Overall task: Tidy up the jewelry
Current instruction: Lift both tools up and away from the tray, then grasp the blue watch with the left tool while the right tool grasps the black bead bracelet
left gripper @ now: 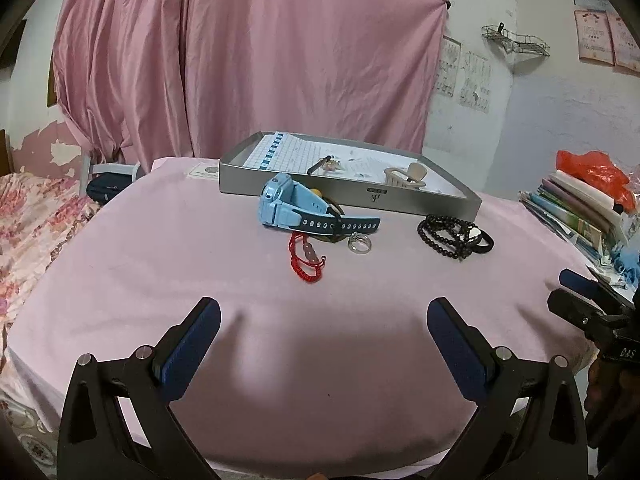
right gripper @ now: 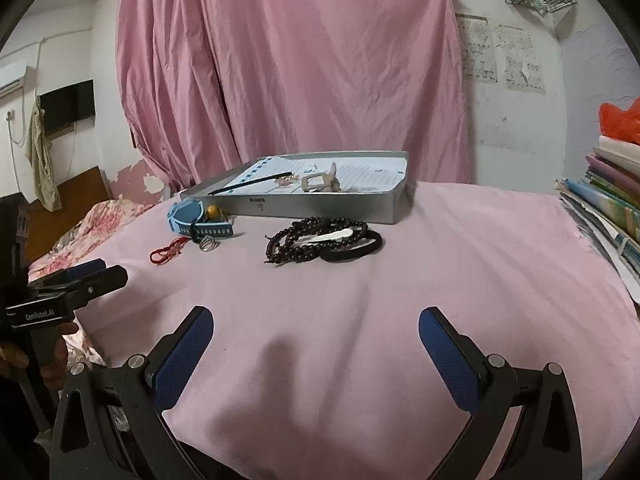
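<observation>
A grey tray (left gripper: 400,199) (right gripper: 320,205) lined with paper stands at the back of the pink-covered table; a beige hair clip (left gripper: 406,176) (right gripper: 318,182) and a thin black stick (left gripper: 320,164) lie in it. In front of it lie a light-blue watch (left gripper: 288,205) (right gripper: 192,216), a red cord bracelet (left gripper: 306,260) (right gripper: 166,254), a silver ring (left gripper: 359,243) (right gripper: 208,243), black beads (left gripper: 444,234) (right gripper: 304,236) and a black hair band (right gripper: 352,249). My left gripper (left gripper: 324,320) and my right gripper (right gripper: 316,324) stand open over the near cloth, empty.
A stack of books and papers (left gripper: 576,208) (right gripper: 608,208) with an orange bag on top sits at the table's right edge. A pink curtain (left gripper: 248,48) hangs behind. A floral bed (left gripper: 36,216) lies to the left. A dark pouch (left gripper: 106,188) rests near the table's far-left corner.
</observation>
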Motion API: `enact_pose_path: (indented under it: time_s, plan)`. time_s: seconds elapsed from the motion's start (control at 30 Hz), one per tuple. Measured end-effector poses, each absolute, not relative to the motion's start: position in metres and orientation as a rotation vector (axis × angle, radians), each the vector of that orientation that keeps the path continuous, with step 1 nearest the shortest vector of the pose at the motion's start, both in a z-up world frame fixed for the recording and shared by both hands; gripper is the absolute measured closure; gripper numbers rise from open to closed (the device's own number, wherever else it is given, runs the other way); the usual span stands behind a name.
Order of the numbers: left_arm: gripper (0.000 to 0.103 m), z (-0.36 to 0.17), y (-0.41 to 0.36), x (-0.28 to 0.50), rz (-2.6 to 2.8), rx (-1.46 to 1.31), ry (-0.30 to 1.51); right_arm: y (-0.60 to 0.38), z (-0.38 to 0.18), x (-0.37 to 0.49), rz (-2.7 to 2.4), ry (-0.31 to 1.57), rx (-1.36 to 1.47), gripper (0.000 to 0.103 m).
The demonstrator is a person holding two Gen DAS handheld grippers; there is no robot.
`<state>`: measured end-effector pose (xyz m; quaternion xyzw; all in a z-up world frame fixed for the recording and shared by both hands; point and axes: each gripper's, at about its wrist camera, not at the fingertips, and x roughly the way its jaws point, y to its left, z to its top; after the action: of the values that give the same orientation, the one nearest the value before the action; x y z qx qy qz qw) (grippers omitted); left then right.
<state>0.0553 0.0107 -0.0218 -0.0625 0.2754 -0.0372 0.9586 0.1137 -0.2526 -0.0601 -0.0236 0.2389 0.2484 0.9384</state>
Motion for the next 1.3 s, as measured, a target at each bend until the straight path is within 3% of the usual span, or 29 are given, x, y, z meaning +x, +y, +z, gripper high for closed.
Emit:
enact_pose_path:
  time_s: [0.7, 0.8, 1.07, 1.17, 1.3]
  plan:
    - [0.002, -0.004, 0.067, 0.134, -0.064, -0.195, 0.736, -0.23, -0.032, 0.191, 0.715, 0.696, -0.049, 0.002]
    - [0.002, 0.0, 0.074, 0.15, -0.079, -0.212, 0.743, -0.221, -0.025, 0.205, 0.725, 0.707, -0.07, 0.009]
    - [0.003, 0.003, 0.082, 0.185, -0.093, -0.188, 0.757, -0.201, -0.025, 0.248, 0.7, 0.78, -0.148, 0.041]
    - [0.015, 0.0, 0.083, 0.195, -0.105, -0.19, 0.772, -0.196, -0.029, 0.261, 0.689, 0.805, -0.174, 0.05]
    - [0.034, -0.004, 0.084, 0.205, -0.119, -0.214, 0.803, -0.192, -0.032, 0.267, 0.706, 0.815, -0.176, 0.054]
